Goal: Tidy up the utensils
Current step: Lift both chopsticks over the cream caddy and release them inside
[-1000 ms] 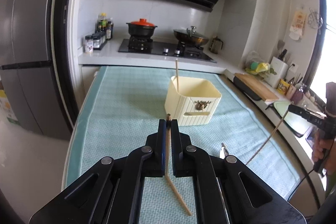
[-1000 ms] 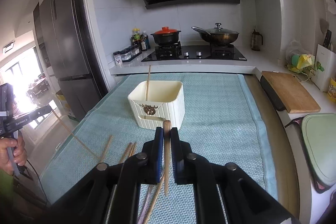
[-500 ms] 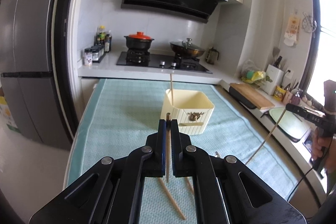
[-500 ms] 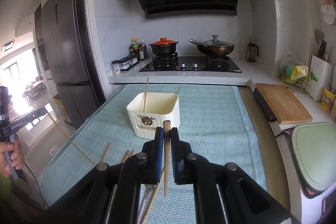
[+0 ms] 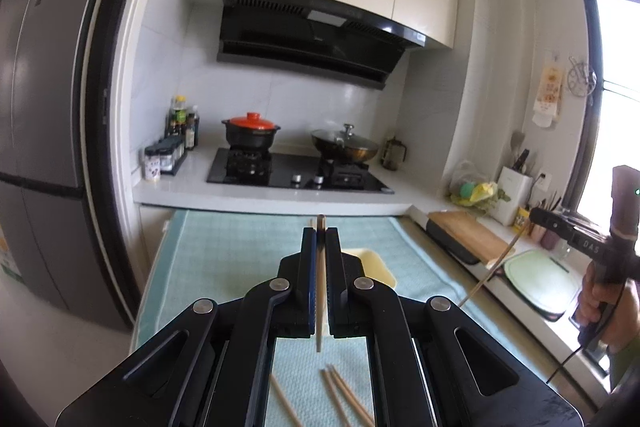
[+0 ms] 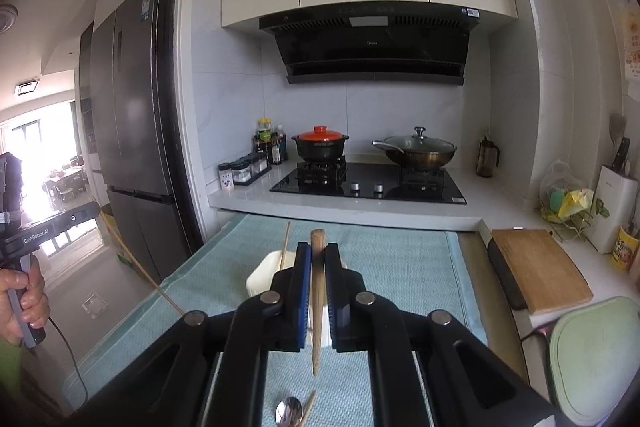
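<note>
Left wrist view: the left hand-held gripper (image 5: 320, 239) is pinching a thin wooden chopstick (image 5: 319, 291) between its closed blue pads, the stick running along the fingers with its blunt end poking just past the tips and its thin end hanging free above the teal mat (image 5: 240, 239) that is covering the surface. The cream utensil box (image 5: 376, 267) is sitting on the mat just beyond the fingers, mostly hidden behind them. Three loose chopsticks (image 5: 344, 399) are lying on the mat below the gripper. Off to the right, a hand (image 5: 600, 291) is gripping the other tool's handle.

From the right wrist view, the right hand-held gripper (image 6: 318, 253) is clamping a thicker, darker chopstick (image 6: 317, 307) the same way, jaws nearly closed around it. The box (image 6: 260, 277) is peeking out behind its fingers, with one chopstick standing in it (image 6: 285, 245). A spoon bowl (image 6: 289, 411) is lying on the mat at the lower edge.
</note>
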A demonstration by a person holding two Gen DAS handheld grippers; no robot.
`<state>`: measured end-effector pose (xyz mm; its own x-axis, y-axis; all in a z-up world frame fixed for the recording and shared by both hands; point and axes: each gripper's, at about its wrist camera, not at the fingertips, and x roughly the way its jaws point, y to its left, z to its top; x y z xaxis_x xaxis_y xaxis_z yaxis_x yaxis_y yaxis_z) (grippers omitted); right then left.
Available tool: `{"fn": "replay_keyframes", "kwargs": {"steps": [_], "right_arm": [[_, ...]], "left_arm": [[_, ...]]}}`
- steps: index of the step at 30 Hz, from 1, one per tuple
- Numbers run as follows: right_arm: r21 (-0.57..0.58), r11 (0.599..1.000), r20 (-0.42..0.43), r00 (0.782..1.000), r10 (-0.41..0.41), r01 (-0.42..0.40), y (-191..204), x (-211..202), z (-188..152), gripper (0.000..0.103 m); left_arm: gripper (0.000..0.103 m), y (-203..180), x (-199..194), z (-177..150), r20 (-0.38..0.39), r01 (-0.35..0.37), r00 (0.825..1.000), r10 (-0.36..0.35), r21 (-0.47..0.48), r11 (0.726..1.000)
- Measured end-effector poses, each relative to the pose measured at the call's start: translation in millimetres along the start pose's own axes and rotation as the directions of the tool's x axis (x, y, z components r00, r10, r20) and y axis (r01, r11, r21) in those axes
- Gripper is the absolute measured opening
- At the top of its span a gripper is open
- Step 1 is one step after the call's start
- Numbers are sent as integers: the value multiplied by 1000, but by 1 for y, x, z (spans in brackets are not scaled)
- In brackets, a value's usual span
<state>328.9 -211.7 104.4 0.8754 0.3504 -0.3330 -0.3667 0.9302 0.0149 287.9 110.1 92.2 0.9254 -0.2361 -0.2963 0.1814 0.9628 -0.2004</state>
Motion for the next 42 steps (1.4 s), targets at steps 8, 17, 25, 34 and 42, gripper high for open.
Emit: {"fn": "replay_keyframes", "kwargs": {"steps": [8,17,25,34,42], "right_arm": [[14,1000,89,996,-8,7,2,53,45,7],[98,994,-96,994,55,-46,-10,167,31,7],[199,979,-320,943,94,-30,-33,262,-18,8],[250,967,-349,936,53,39,-51,292,-22,46],[178,983,-255,967,6,41,-40,223,0,55]], "left_arm": [[1,-9,69,43,41,31,999,-30,-19,999],[1,-8,182,19,-139,15,990,-19,-31,999],[1,1,251,-21,-297,-14,955,1,-44,999],[48,3,266,-15,-308,-68,950,48,-53,996],[70,12,203,-21,-318,-84,946,72,-24,996]]}}
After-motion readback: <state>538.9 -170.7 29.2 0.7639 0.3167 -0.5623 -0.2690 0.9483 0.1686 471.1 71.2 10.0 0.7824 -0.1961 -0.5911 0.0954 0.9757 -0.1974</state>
